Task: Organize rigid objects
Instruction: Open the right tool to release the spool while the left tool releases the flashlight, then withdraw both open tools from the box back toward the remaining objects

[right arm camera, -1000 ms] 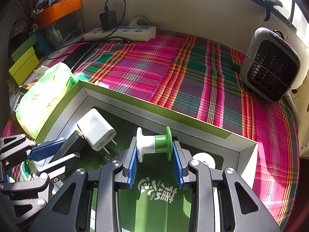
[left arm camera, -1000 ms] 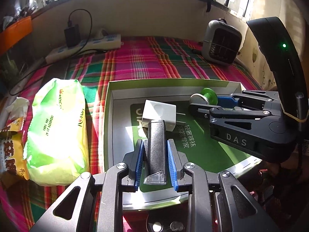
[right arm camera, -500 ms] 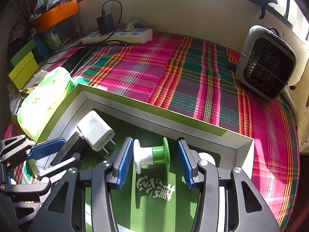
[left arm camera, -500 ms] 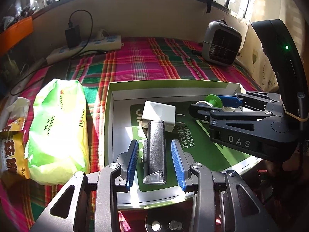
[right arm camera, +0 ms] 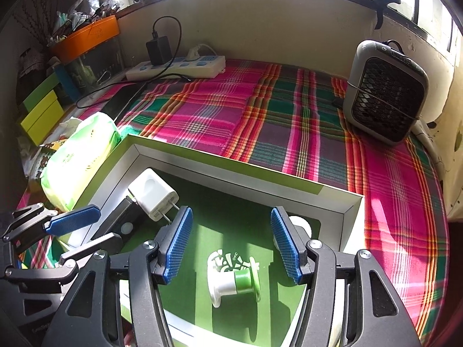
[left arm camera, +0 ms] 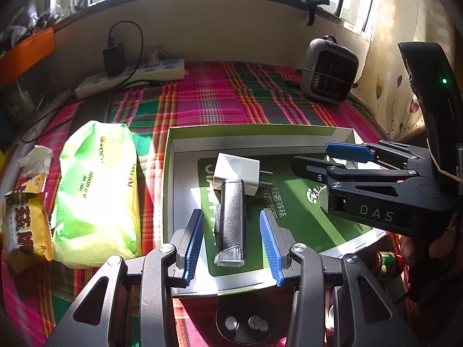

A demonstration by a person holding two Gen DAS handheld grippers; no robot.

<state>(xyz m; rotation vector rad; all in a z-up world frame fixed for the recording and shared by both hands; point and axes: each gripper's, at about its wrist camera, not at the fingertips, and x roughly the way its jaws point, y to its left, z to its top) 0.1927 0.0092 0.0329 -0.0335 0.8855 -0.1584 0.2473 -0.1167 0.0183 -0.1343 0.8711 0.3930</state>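
Both pieces are down in the shallow green-floored box (left arm camera: pixel 170 173). The dark grey clipper-like gadget (left arm camera: pixel 230 219) lies lengthwise near the box's near-left edge, its clear tip toward me and its far end against the white plug adapter (left arm camera: pixel 235 175). My left gripper (left arm camera: pixel 233 245) straddles it with jaws spread wide, blue pads clear on both sides, gripping nothing. Over on the right, the green-and-white spool (right arm camera: pixel 234 279) lies on its side on the green floor, and my right gripper (right arm camera: pixel 231 245) hangs above it, jaws wide apart, nothing between them. A white round object (right arm camera: pixel 299 224) sits just beyond, tucked toward the box's far-right corner; I can't make out what it is.

I read this as the release step, with both items placed. The next move, I'd judge, calls for lifting both grippers straight up and back so no pad clips the gadget or sets the spool rolling, then hunting for whatever remains outside the box.

Outward now: the box sits on a pink-and-green plaid cloth (right arm camera: pixel 260 110). To its left lie a green tissue pack (left arm camera: pixel 95 185) and a yellow snack packet (left arm camera: pixel 27 228). Far back, a white power strip (right arm camera: pixel 176 68) carries a black charger, and a small grey fan heater (right arm camera: pixel 385 92) stands at the far right. A barred window throws hard sunlight across everything.
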